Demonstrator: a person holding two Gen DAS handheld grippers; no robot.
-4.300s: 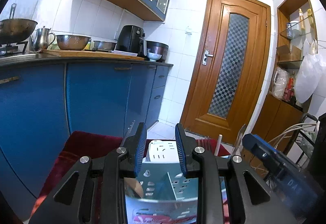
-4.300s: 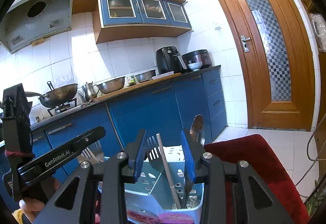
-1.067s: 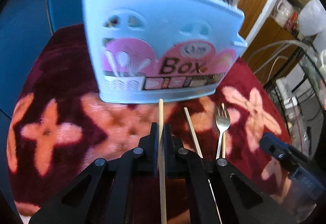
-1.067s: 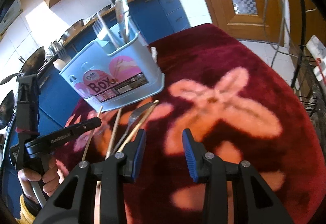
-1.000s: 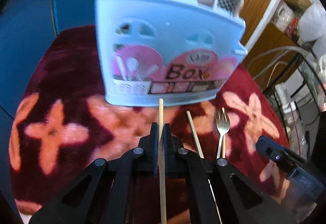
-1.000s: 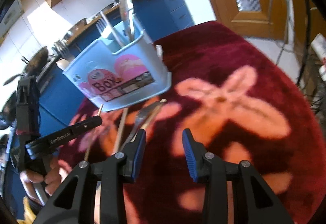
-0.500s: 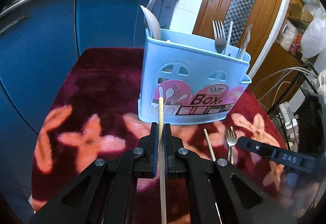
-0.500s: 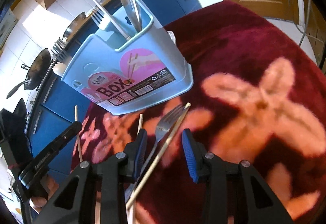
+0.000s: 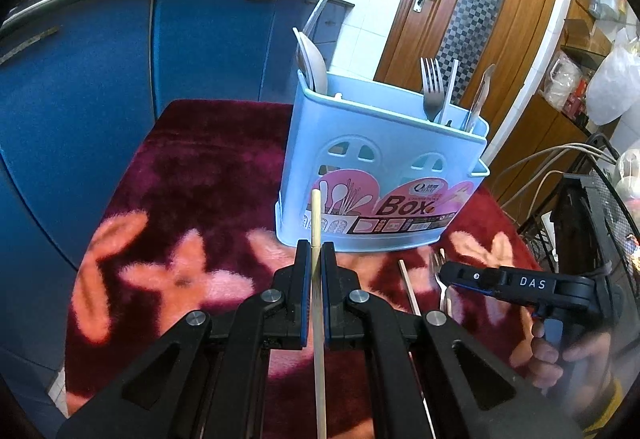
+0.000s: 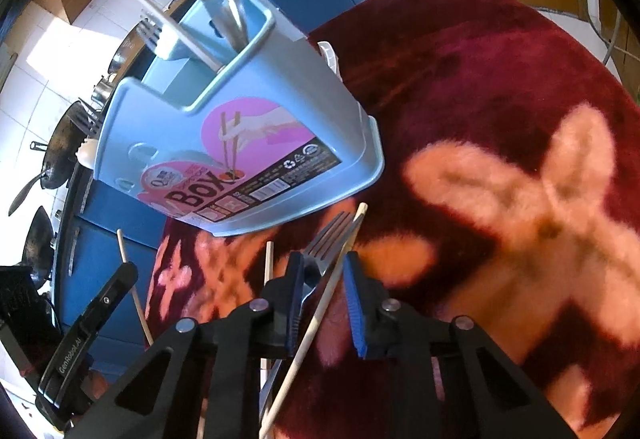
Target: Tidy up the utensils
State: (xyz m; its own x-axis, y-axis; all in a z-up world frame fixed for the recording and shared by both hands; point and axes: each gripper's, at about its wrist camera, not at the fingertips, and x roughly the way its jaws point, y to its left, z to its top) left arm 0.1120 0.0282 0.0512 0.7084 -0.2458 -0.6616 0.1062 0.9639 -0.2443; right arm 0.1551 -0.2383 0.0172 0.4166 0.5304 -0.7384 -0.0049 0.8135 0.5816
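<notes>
A light blue utensil box (image 9: 380, 175) stands on a red flowered cloth (image 9: 192, 175) and holds a fork (image 9: 431, 87), a white spoon and other utensils. My left gripper (image 9: 316, 255) is shut on a wooden chopstick (image 9: 318, 279), raised in front of the box. My right gripper (image 10: 322, 271) is open, low over the cloth, its jaws around a fork (image 10: 324, 243) and a chopstick (image 10: 324, 299) lying there. Another chopstick (image 10: 269, 267) lies just left of them. The box (image 10: 240, 143) is close ahead in the right wrist view.
Blue kitchen cabinets (image 9: 120, 59) with pots and an air fryer stand behind the table. A wooden door (image 9: 472, 11) is at the back right. A black wire rack (image 9: 600, 207) and cables stand to the right of the table.
My left gripper has lifted the chopstick up and back from the cloth. My right gripper has come down and forward over the fork and chopstick on the cloth.
</notes>
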